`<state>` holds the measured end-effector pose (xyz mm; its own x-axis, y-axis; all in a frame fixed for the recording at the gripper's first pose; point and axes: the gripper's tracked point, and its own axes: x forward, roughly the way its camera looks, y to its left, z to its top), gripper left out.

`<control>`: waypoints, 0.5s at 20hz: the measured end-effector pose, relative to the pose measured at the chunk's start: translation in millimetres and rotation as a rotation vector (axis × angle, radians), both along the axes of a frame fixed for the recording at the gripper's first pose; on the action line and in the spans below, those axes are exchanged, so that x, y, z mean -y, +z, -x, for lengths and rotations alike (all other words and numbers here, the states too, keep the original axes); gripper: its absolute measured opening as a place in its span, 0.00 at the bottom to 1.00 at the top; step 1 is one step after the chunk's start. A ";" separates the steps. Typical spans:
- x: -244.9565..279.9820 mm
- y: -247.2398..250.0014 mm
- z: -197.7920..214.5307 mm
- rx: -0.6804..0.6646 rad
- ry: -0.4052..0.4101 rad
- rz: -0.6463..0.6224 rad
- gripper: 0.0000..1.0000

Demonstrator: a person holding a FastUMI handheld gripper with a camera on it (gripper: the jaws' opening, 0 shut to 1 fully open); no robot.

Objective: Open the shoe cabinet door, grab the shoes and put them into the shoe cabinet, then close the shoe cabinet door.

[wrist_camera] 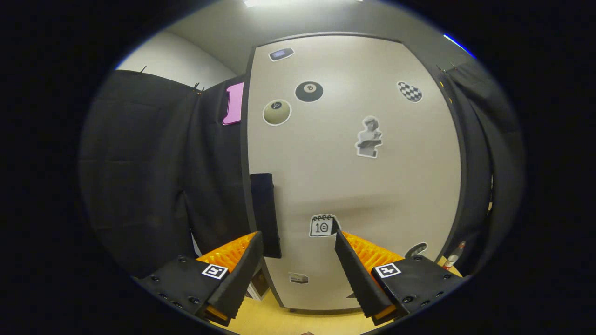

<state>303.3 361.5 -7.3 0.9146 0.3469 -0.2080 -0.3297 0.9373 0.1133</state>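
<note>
The shoe cabinet door [354,177] is a pale beige panel with a dark rim, covered with several stickers, and it stands shut right in front of me. A dark vertical handle [266,214] runs down its left edge. My gripper [295,239] is open, close to the door. The left fingertip [253,246] sits just left of the handle's lower end and the right fingertip [340,239] lies over the door face, so the handle's lower part falls between the fingers. Neither finger presses on it.
Black cloth [153,186] hangs to the left of the cabinet and more of it to the right [484,153]. A yellowish floor [288,321] runs under the door. A small bottle [454,256] stands by the cabinet's lower right corner.
</note>
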 end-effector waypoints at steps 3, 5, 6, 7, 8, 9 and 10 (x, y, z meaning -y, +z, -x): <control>41.0 20.7 33.4 0.054 -0.022 0.021 0.98; 70.8 31.0 56.0 0.088 -0.049 0.044 0.98; 86.5 35.9 68.9 0.099 -0.062 0.051 0.98; 100.2 39.2 81.1 0.102 -0.075 0.055 0.98; 114.6 42.5 92.9 0.105 -0.089 0.060 0.98; 130.3 45.4 104.4 0.106 -0.108 0.069 0.98; 146.5 47.7 116.0 0.106 -0.131 0.079 0.98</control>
